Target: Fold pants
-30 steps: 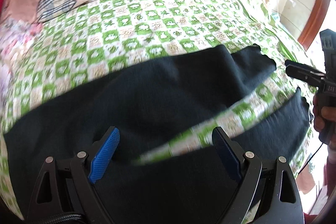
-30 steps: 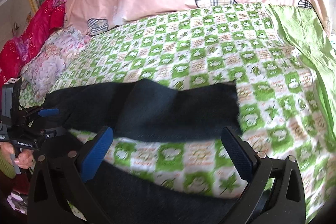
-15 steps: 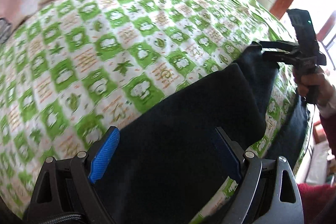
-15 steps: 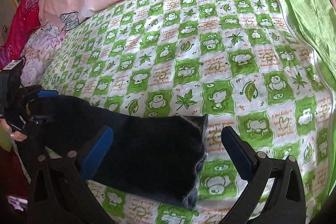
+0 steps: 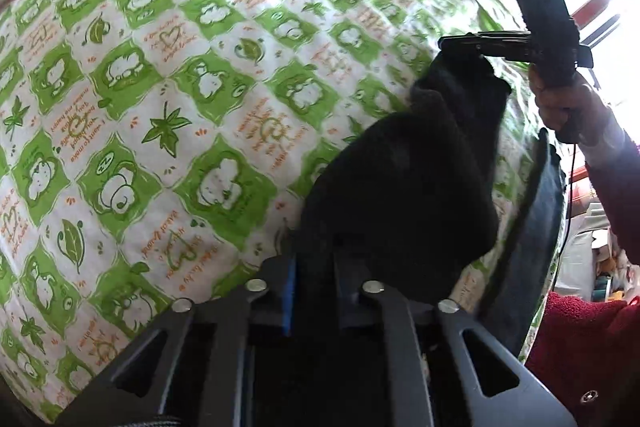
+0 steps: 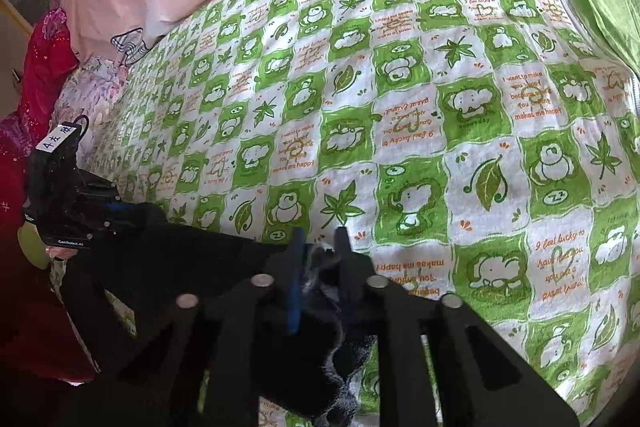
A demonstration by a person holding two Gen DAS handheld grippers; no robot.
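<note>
Close in, the left gripper (image 5: pixel 314 263) has its fingers (image 5: pixel 289 291) clamped on the black pants (image 5: pixel 400 187); likewise the right gripper (image 6: pixel 318 251) pinches the far end, cloth stretched between above the green-checked bed (image 6: pixel 400 107).

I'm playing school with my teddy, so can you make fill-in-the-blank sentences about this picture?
1. Both tongs, left tongs and right tongs, are shut on the ____.
2. The pants are colored ____.
3. The checkered sheet is white and ____.

Missing words: pants; black; green
</note>
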